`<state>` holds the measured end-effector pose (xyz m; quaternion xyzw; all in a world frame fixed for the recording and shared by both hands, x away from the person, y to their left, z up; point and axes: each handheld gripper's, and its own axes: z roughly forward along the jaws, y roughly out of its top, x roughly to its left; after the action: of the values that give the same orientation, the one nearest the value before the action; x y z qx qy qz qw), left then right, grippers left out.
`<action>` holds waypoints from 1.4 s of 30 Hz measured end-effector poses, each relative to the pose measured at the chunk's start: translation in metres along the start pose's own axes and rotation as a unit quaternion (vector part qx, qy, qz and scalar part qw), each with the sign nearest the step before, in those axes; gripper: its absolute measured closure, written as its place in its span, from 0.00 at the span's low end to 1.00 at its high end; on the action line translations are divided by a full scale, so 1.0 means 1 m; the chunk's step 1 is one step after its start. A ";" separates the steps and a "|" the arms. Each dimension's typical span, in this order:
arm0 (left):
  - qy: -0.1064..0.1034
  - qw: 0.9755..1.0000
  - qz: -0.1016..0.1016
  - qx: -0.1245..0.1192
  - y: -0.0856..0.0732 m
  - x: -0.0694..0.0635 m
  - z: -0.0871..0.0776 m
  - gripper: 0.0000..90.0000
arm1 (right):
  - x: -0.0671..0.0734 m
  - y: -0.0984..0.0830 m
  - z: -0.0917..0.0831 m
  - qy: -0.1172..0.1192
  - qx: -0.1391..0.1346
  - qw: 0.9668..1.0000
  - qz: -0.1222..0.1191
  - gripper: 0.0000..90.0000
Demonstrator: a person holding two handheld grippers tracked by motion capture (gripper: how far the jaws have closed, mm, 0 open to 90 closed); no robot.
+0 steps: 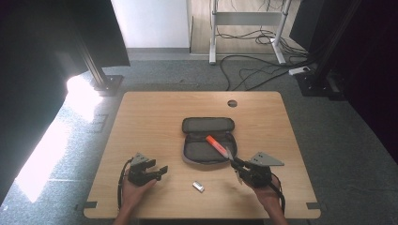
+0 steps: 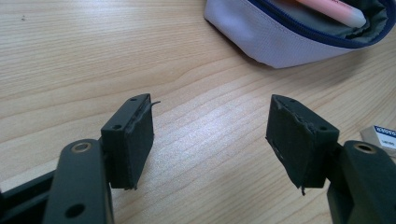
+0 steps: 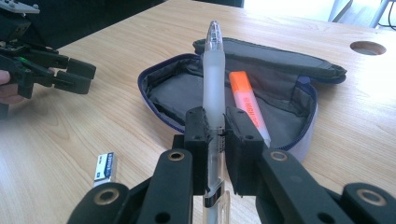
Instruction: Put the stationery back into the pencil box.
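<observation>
Right gripper [image 3: 215, 140] clamped on frosted pen [image 3: 213, 84], tip aimed at the open pencil case [image 3: 177, 93] — pen going in.
Near to far: pen held mid-barrel just short of the case's near rim; keep it level, line it up beside the orange highlighter [image 3: 246, 103] already inside, clear the zipper edge before letting go. Left gripper [image 2: 210, 140] released, holding nothing, resting on table [image 2: 93, 56]; could steady the case. Eraser [image 3: 104, 168] lies loose nearby.
</observation>
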<state>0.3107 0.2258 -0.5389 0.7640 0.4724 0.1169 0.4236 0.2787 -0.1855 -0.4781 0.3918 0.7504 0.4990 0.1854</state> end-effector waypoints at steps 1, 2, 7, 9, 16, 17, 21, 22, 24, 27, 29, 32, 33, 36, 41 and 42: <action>0.000 1.000 0.000 0.000 0.000 0.000 0.000 0.36 | 0.000 0.000 0.001 0.000 0.000 1.000 -0.001 0.87; 0.000 1.000 0.000 0.000 0.000 0.000 0.000 0.36 | 0.000 0.000 0.002 0.000 0.001 1.000 0.000 0.87; 0.000 1.000 -0.001 -0.001 0.000 0.000 0.000 0.36 | -0.003 0.001 0.005 -0.003 -0.004 1.000 0.005 0.87; 0.001 1.000 -0.001 0.002 0.000 0.000 0.000 0.36 | -0.004 0.002 0.006 -0.002 -0.006 1.000 0.006 0.87; 0.000 1.000 0.000 0.001 0.000 0.000 0.000 0.36 | -0.003 0.010 0.010 0.000 -0.014 1.000 0.007 0.87; 0.000 1.000 -0.001 0.001 0.000 0.000 0.000 0.36 | -0.002 0.011 0.011 0.000 -0.015 1.000 0.007 0.87; -0.001 1.000 -0.001 0.001 0.000 0.000 0.000 0.36 | 0.000 0.014 0.014 0.001 -0.016 1.000 0.006 0.87; 0.000 1.000 -0.001 0.001 0.000 0.000 0.000 0.36 | 0.000 0.015 0.015 0.002 -0.016 1.000 0.006 0.87; 0.000 1.000 -0.001 0.002 0.000 0.000 0.000 0.36 | 0.000 0.017 0.016 0.003 -0.017 1.000 0.005 0.87; 0.000 1.000 -0.002 0.003 -0.001 0.000 0.001 0.36 | -0.001 0.019 0.020 0.003 -0.018 1.000 0.007 0.87; 0.000 1.000 -0.002 0.003 -0.001 0.000 0.001 0.36 | -0.001 0.020 0.022 0.003 -0.017 1.000 0.009 0.87; -0.001 1.000 -0.003 0.003 -0.001 0.000 0.001 0.36 | -0.002 0.021 0.025 0.004 -0.016 1.000 0.008 0.87; 0.000 1.000 -0.003 0.002 -0.001 0.000 0.000 0.36 | -0.002 0.021 0.026 0.003 -0.016 1.000 0.009 0.87; -0.001 1.000 -0.003 0.002 -0.001 0.001 0.000 0.36 | -0.004 0.022 0.027 0.000 -0.014 1.000 0.009 0.87; -0.001 1.000 -0.005 0.002 -0.001 0.001 0.001 0.36 | -0.005 0.023 0.031 -0.001 -0.012 1.000 0.009 0.87; 0.000 1.000 -0.006 0.002 -0.001 0.002 0.000 0.36 | -0.005 0.024 0.032 -0.001 -0.012 1.000 0.008 0.87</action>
<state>0.3109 0.2271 -0.5406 0.7624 0.4767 0.1132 0.4228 0.3130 -0.1659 -0.4714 0.3961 0.7413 0.5087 0.1866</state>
